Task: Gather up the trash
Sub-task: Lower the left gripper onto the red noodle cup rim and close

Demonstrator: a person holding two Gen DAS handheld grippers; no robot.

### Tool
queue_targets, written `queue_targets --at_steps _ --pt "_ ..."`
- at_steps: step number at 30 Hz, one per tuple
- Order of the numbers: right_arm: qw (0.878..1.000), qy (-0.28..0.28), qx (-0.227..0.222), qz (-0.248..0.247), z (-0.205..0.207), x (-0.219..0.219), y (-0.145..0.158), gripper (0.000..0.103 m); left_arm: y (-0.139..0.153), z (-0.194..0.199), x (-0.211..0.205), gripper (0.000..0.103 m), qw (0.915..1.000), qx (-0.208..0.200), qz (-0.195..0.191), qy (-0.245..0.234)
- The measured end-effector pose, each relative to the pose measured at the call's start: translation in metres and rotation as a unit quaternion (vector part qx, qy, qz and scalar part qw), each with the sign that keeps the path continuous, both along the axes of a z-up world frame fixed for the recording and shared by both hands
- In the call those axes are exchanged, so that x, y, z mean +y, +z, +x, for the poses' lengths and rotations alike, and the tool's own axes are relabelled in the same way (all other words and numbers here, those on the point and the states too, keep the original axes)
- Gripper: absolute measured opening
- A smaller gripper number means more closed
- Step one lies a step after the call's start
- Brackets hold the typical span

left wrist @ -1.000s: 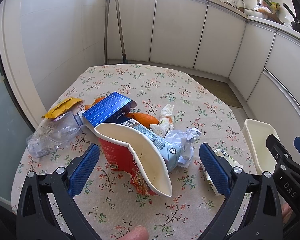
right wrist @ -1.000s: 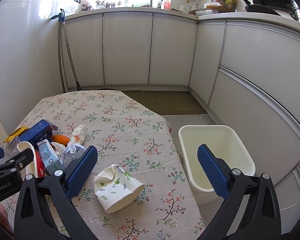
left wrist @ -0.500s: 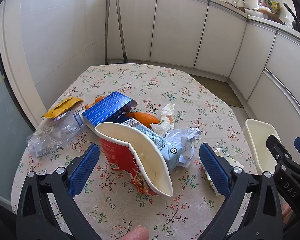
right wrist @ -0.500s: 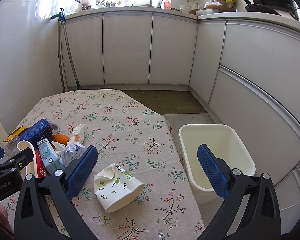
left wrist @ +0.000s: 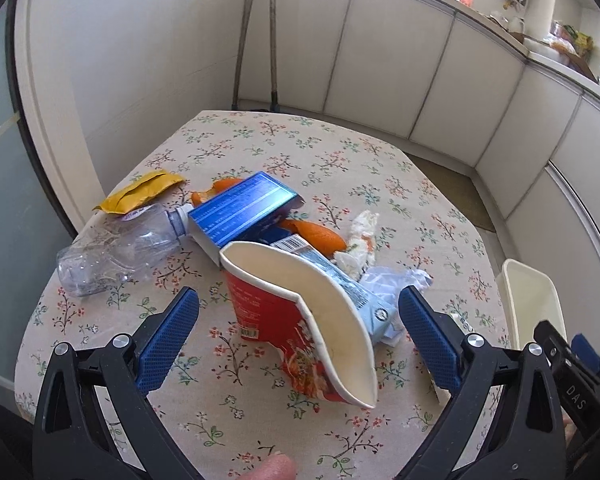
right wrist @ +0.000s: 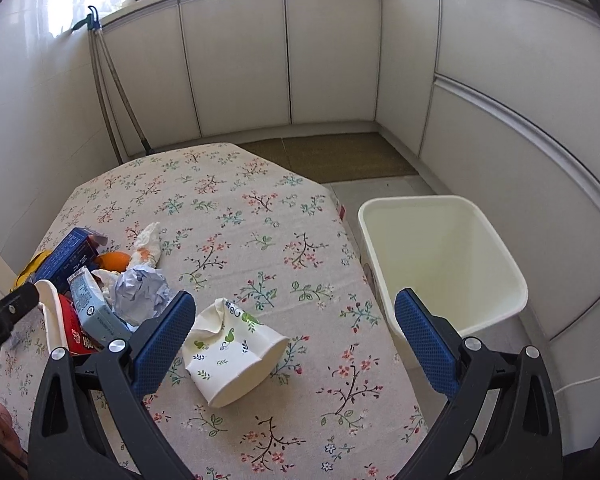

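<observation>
**A:** What is sitting on the table (right wrist: 236, 216), and why is it lying the way it is?

**B:** A floral cloth is covering the table, and the trash is bunching together near its left edge. A crushed red noodle cup (left wrist: 296, 320) is lying on its side in front of the left gripper (left wrist: 298, 334), whose blue-padded jaws are standing wide apart on either side of it without touching it. That looks like a lineup for a first grab.

**A:** And the other tool?

**B:** The right gripper (right wrist: 294, 338) is hovering with its jaws apart too, holding nothing. A crumpled floral paper cup (right wrist: 232, 356) is lying just ahead of its left pad, apart from the main pile. A white bin (right wrist: 496, 252) is standing on the floor just beside the table's right edge, open and looking empty inside, so dropping things in should be a short reach.

**A:** How many pieces are you counting?

**B:** One clear plastic bottle (left wrist: 120, 248) lying flat, one yellow wrapper (left wrist: 140, 192) behind it, one blue box (left wrist: 244, 208) resting over orange peel (left wrist: 316, 236), one light blue carton (left wrist: 340, 280) tucked against the noodle cup, one stained tissue (left wrist: 360, 240), one ball of white paper (left wrist: 396, 284), plus the two cups. The peel is showing in at least two bits; I cannot tell how many exactly.
</observation>
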State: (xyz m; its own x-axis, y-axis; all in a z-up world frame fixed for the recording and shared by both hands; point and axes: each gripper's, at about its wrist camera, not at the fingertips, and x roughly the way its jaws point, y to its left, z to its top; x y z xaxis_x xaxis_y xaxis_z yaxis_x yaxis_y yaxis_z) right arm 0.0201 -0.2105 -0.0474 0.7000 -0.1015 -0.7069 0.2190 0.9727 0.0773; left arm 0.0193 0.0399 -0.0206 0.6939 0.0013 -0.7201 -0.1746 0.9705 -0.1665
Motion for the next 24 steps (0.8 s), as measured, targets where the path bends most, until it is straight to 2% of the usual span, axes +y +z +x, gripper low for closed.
queue_targets --at_steps 3,7,10,12,14,17,19,24 --pt "0.999 -0.008 0.02 0.027 0.004 -0.009 -0.006 0.097 0.005 0.006 0.029 0.096 0.9988 -0.001 -0.034 0.035" --pt "0.997 -0.006 0.041 0.058 0.007 -0.016 -0.012 0.097 -0.002 0.019 0.069 0.096 0.9902 0.03 -0.114 0.075" --pt "0.996 -0.005 0.049 0.077 0.009 -0.019 -0.014 0.097 -0.02 0.036 0.077 0.096 0.985 0.087 -0.141 0.048" --pt "0.995 -0.005 0.05 0.087 0.009 -0.022 -0.013 0.097 -0.035 0.044 0.075 0.096 0.9756 0.131 -0.174 0.026" --pt "0.994 -0.005 0.053 0.096 0.01 -0.024 -0.014 0.097 -0.046 0.044 0.071 0.096 0.9683 0.152 -0.196 0.024" --pt "0.992 -0.007 0.061 0.11 0.011 -0.029 -0.016 0.097 -0.051 0.044 0.061 0.096 0.9604 0.161 -0.226 0.023" --pt "0.991 -0.008 0.067 0.116 0.012 -0.031 -0.018 0.097 -0.05 0.046 0.054 0.096 0.9599 0.16 -0.229 0.021" --pt "0.991 -0.011 0.074 0.114 0.013 -0.034 -0.022 0.097 -0.056 0.053 0.032 0.096 0.9636 0.172 -0.204 0.016"
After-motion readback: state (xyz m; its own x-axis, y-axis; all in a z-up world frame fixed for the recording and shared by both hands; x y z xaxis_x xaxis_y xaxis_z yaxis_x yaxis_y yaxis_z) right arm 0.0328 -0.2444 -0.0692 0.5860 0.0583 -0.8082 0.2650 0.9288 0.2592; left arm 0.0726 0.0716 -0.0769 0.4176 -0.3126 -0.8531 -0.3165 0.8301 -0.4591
